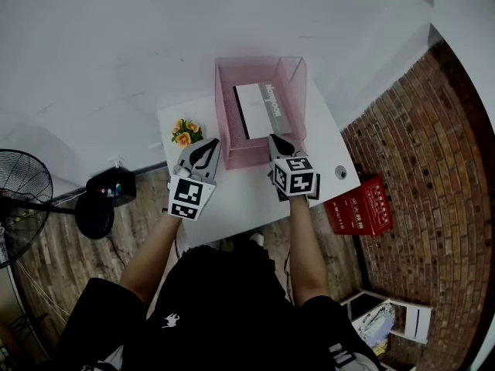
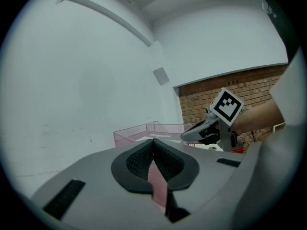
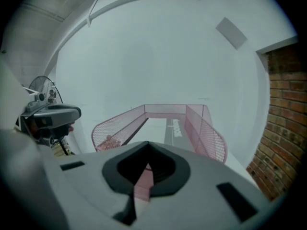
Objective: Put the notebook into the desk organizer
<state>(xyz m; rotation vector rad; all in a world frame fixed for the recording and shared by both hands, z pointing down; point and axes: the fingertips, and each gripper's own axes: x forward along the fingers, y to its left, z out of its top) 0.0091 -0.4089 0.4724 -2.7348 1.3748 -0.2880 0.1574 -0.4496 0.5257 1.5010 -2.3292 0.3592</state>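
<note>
Job all but done at the white table (image 1: 232, 203): the notebook (image 1: 259, 110) lies flat on the floor of the pink mesh desk organizer (image 1: 223, 107), just ahead of the right gripper (image 1: 275, 140) and ahead and to the right of the left gripper (image 1: 207, 145). Both tools hang side by side just short of the organizer's near wall, each with its jaws clenched together on nothing; the pink showing in the slit between the pads looks to be only the mesh beyond. The empty, pinched-shut jaws and the notebook's settled lie, cover up and long side running away from the grippers, suggest the placing is finished and the hands are free to draw back. A small bunch of orange flowers (image 1: 186, 132) stands just left of the left gripper, clear of the work
</note>
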